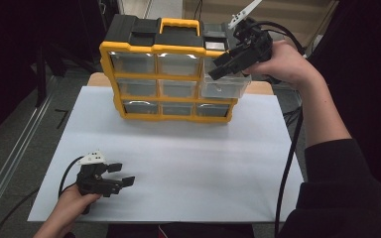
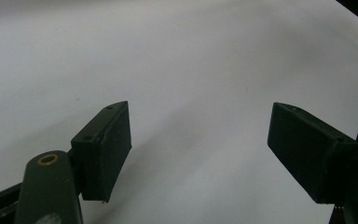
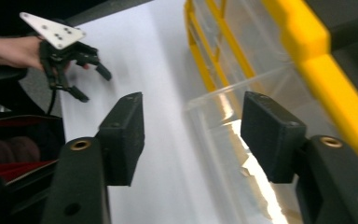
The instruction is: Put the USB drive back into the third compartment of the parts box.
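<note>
Standing at the far edge of the white counter (image 1: 178, 163), a yellow-framed organiser cabinet (image 1: 168, 74) with clear drawers serves as the landmark. Its black top carries a yellow handle (image 1: 180, 25).

High view: the right tongs (image 1: 226, 62) are held at the cabinet's upper right corner, in front of a clear drawer (image 1: 225, 87) that projects forward from the frame. The right hand (image 1: 283, 62) grips the tool, and a black cable (image 1: 290, 148) trails from it toward the near edge. The left tongs (image 1: 119, 174) rest well in front of the cabinet, near the counter's near left corner, held by the left hand (image 1: 67, 208).

Right gripper view: the right tongs (image 3: 191, 135) are spread, with the drawer's clear rim (image 3: 233, 93) between the jaws but not pinched. The left tongs (image 3: 91, 81) appear farther off, topped by a grey plate (image 3: 53, 30).

Left gripper view: the left tongs (image 2: 198, 144) are spread wide over bare white surface, holding nothing.

Surface and room: the counter is a plain white sheet over a wooden top (image 1: 99, 79), visible beside the cabinet. Grey floor (image 1: 20, 139) lies left of the counter; the surroundings are dark.
</note>
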A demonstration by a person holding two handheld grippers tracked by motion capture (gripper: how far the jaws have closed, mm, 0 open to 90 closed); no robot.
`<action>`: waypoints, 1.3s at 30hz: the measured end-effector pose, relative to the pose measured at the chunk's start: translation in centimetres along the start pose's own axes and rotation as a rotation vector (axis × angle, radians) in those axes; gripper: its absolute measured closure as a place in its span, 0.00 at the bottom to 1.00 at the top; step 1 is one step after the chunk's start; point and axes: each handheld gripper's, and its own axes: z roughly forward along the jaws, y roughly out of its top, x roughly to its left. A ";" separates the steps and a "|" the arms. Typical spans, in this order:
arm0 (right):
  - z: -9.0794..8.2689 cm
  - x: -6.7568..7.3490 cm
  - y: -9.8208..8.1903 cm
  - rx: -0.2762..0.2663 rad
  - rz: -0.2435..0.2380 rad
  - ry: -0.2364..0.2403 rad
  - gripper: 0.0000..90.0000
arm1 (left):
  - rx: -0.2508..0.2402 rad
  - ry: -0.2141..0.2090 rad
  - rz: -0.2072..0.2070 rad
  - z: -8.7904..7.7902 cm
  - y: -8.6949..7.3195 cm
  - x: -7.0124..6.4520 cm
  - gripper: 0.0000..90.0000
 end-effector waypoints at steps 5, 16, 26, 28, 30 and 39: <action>0.5 1.3 -1.1 -0.024 0.013 0.026 0.31 | 0.002 0.001 0.000 0.0 0.0 0.0 0.25; 1.6 3.2 -3.3 0.000 0.011 0.067 0.31 | 0.001 0.003 -0.001 -0.1 0.0 0.1 0.25; 3.1 4.4 -5.7 0.002 0.010 0.077 0.34 | 0.002 0.002 -0.001 -0.1 0.0 0.1 0.25; 3.2 4.6 -5.9 0.004 0.014 0.077 0.34 | 0.001 0.003 -0.002 -0.1 0.0 0.1 0.25; 3.6 4.8 -6.3 0.007 0.014 0.081 0.34 | 0.000 0.003 -0.002 0.0 0.0 0.1 0.25; 5.6 5.6 -7.9 0.008 -0.004 0.086 0.35 | -0.003 0.004 -0.003 -0.1 0.0 0.1 0.25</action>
